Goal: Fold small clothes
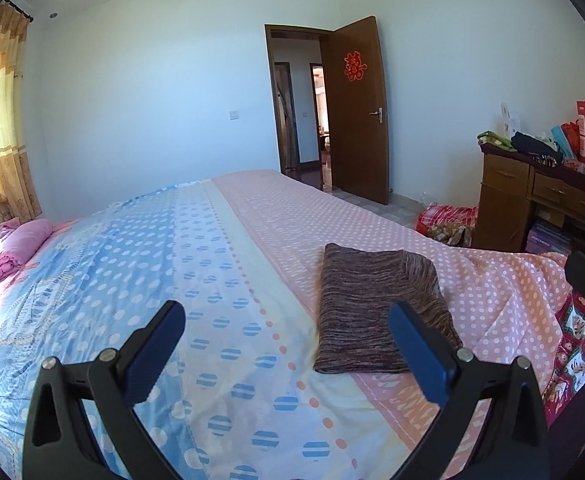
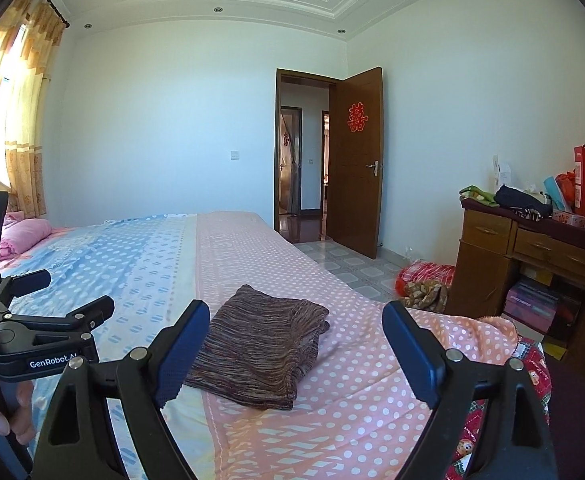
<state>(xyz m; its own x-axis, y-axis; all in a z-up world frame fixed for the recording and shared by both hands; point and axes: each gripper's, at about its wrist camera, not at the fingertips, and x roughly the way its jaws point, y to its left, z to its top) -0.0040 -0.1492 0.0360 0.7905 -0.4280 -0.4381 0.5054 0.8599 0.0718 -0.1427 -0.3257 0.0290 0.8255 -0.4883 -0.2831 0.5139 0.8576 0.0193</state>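
The garment [image 2: 258, 348], a brown striped knit, lies folded into a compact rectangle on the bed [image 2: 352, 420], on the pink dotted half just beside the seam with the blue half. In the right wrist view it sits at about 11 o'clock between the fingers; in the left wrist view it lies at about 1 o'clock.

The left claw [image 1: 286, 348] has its jaws apart with nothing between them. The right claw [image 2: 296, 354] also stands wide and empty, above the bed and clear of the cloth.

Judging by the tidy layered edges, this piece looks finished. No other unfolded small clothes show on the bed, so what remains cannot be told.
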